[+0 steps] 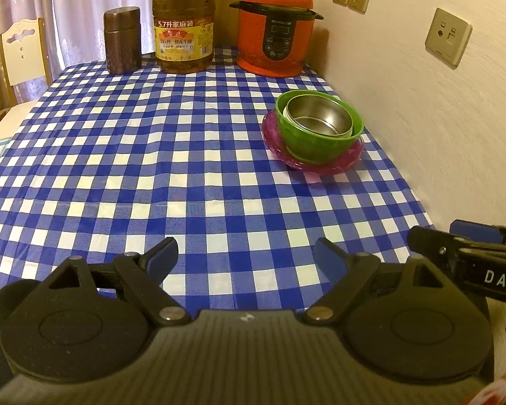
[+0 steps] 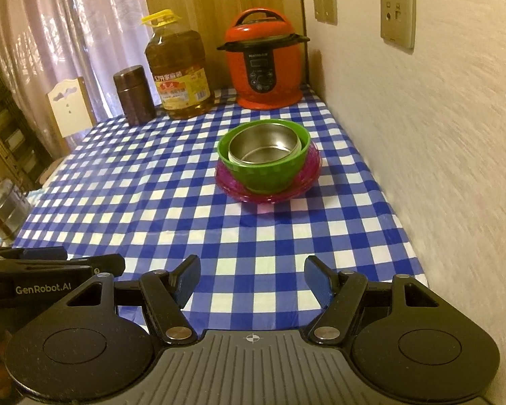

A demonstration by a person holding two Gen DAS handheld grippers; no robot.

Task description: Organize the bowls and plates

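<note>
A: Nearest the lens, what is the right hand-held gripper (image 2: 251, 275) doing?

B: Its blue pads are spread wide with only checked cloth between them — it grips nothing and touches nothing. The left hand-held gripper (image 1: 245, 253) is the same: fingers apart, empty, above the counter (image 1: 151, 175).

A: And the dishes?

B: One stack, well ahead of both. A steel bowl (image 2: 264, 150) sits tilted inside a green bowl (image 2: 264, 172), which stands on a translucent pink plate (image 2: 270, 195). From the right hand-held gripper the stack lies almost straight ahead; from the left it is ahead and off to the right, near the wall.

A: Beyond it?

B: At the far end of the counter, a red pressure cooker (image 2: 264, 64), a big bottle of cooking oil (image 2: 177, 71) and a dark brown canister (image 2: 135, 96), in a row from right to left.

A: Anything only one view shows?

B: The right wrist view catches a steel pot (image 2: 3, 207) off the counter's left edge, and the left hand-held gripper's side at its lower left. The left wrist view shows the right one entering at its right edge, and a white chair back (image 1: 22, 52).
</note>
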